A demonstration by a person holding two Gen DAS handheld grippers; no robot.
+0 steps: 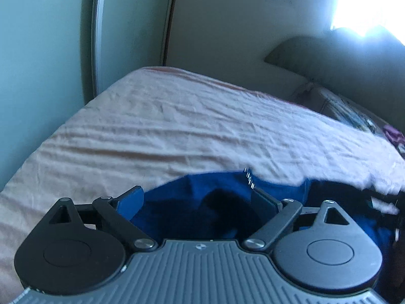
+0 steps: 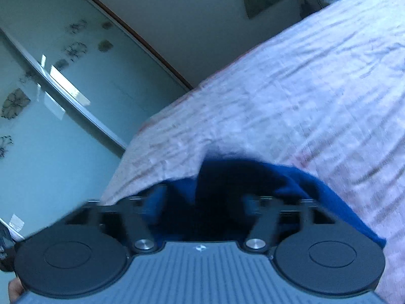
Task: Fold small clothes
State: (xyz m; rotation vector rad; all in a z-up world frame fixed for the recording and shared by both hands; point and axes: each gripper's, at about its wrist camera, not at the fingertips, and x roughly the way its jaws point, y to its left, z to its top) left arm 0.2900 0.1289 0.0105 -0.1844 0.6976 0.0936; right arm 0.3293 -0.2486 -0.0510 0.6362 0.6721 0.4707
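A dark blue garment (image 1: 202,202) lies bunched on the pink wrinkled bed sheet (image 1: 164,126), close under my left gripper (image 1: 195,197). Its fingers stand wide apart with the cloth between and below them. In the right wrist view the same blue garment (image 2: 291,179) sits under and between the fingers of my right gripper (image 2: 202,202), which also stand wide apart. That view is motion-blurred. Whether either gripper touches the cloth is hidden by the gripper bodies.
The bed sheet (image 2: 303,88) fills most of both views. A frosted glass wardrobe door (image 2: 50,88) stands past the bed's far edge. Pillows (image 1: 354,111) and a dark headboard (image 1: 341,58) lie at the right. A bright window (image 1: 367,5) glares at the top right.
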